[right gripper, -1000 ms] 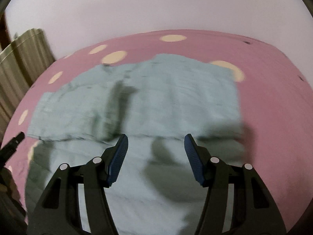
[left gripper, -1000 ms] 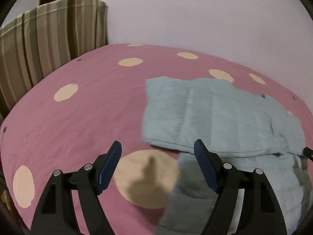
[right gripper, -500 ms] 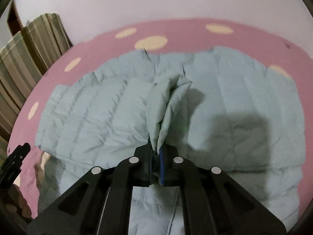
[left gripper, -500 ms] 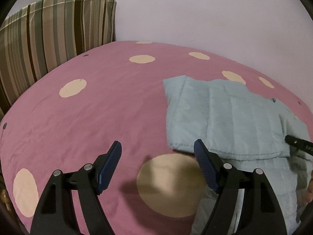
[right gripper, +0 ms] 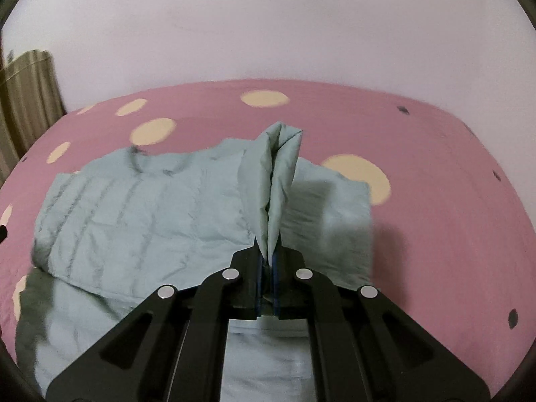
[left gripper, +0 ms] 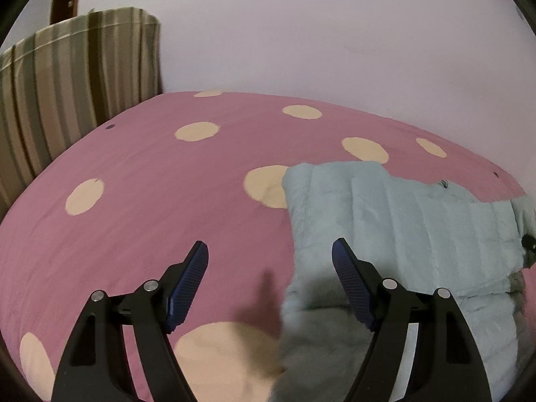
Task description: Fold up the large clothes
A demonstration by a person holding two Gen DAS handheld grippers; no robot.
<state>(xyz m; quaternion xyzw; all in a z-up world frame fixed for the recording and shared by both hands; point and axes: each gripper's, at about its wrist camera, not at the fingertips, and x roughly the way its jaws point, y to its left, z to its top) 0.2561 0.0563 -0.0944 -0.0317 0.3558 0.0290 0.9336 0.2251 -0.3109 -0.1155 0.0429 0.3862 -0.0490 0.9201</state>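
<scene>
so, on the far left a striped curtain (left gripper: pixel 77 100) hangs beside the pink dotted bed (left gripper: pixel 140 201). the left tool (left gripper: pixel 269 279) hovers over the bed with its jaws wide apart and nothing between them; only its right finger stands over the left edge of the jacket (left gripper: pixel 402 221). the jacket, pale blue and quilted, lies partly folded on the bed, toward the right side in this view.

in the right wrist view the same jacket (right gripper: pixel 144 214) spreads over the middle of the bed (right gripper: pixel 435 184). the right tool (right gripper: pixel 267 261) is closed on a pinch of the fabric, and this pinch stands up as a narrow ridge in front of the fingers.

my worry: the pinch looks thin and the fabric smooth, so if the right hand pulls fast, the cloth may slip out. the left side is free, so a pull may also drag the whole jacket and spoil the lower fold. the ridge seems to hold two layers; how many are really caught i cannot tell.
</scene>
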